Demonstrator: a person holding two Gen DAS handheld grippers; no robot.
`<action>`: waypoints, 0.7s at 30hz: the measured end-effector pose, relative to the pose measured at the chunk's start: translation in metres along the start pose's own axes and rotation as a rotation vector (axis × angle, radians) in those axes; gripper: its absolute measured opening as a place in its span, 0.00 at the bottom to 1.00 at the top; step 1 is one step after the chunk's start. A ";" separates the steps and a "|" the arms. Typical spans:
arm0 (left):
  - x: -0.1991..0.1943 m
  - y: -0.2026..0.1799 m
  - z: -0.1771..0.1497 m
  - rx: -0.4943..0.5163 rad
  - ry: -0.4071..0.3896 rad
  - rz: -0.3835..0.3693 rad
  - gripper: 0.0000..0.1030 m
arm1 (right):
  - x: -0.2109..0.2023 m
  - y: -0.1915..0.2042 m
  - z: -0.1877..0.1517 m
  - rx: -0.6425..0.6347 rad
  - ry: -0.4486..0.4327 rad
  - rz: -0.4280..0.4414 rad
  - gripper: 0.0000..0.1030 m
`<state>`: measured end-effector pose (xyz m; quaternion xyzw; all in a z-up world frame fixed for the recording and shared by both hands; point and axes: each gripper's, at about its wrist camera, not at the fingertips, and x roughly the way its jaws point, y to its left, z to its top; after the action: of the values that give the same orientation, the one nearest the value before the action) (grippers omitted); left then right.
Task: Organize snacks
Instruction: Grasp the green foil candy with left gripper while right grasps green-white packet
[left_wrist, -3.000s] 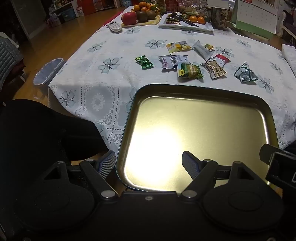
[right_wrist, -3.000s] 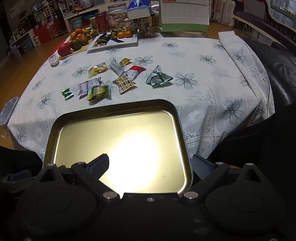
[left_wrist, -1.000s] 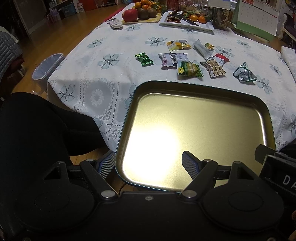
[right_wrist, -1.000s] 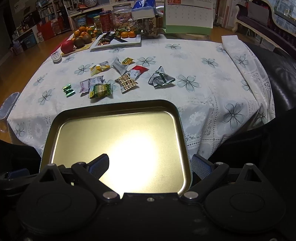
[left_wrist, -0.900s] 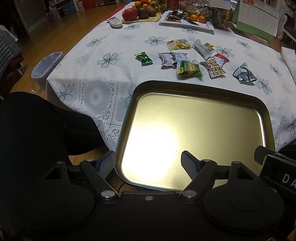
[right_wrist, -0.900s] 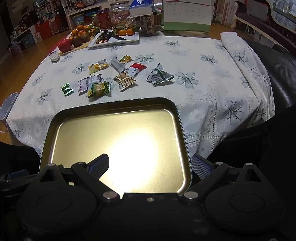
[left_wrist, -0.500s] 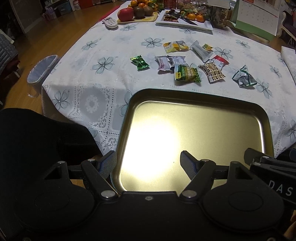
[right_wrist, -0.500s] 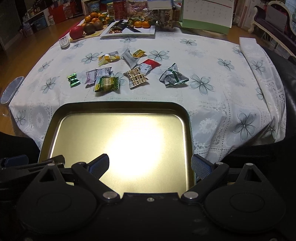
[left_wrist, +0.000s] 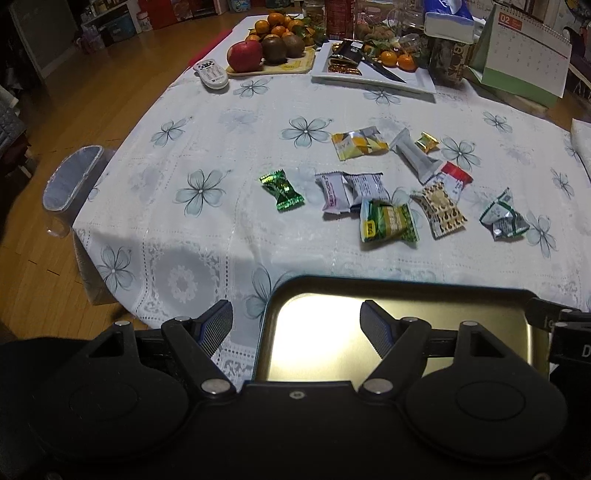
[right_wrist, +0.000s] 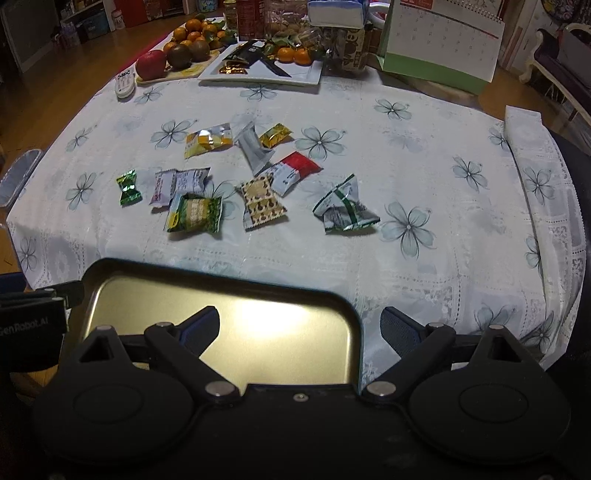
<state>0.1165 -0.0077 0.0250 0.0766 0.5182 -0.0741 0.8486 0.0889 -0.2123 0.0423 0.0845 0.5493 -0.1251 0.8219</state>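
I count ten wrapped snacks (left_wrist: 388, 222) scattered mid-table on the flowered tablecloth (left_wrist: 207, 155), beyond one gold metal tray (left_wrist: 399, 291) at the near edge. My left gripper (left_wrist: 296, 321) is spread wide across the tray's left rim, gripping nothing; my right gripper (right_wrist: 300, 326) is likewise spread across its right rim.

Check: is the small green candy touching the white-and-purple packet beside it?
Apart. In the left wrist view, bare tablecloth shows plainly between the green candy and the white-and-purple packet; the right wrist view agrees.
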 end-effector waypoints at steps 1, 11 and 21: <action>0.004 0.002 0.007 -0.005 0.005 -0.005 0.74 | 0.004 -0.005 0.009 0.018 0.003 0.005 0.96; 0.063 0.024 0.077 -0.065 0.077 -0.015 0.74 | 0.058 -0.048 0.078 0.084 0.004 0.061 0.86; 0.123 0.028 0.109 -0.096 0.158 -0.028 0.73 | 0.109 -0.064 0.098 0.056 0.041 0.096 0.72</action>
<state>0.2723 -0.0084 -0.0343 0.0344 0.5875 -0.0547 0.8066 0.1958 -0.3127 -0.0213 0.1363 0.5576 -0.0991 0.8128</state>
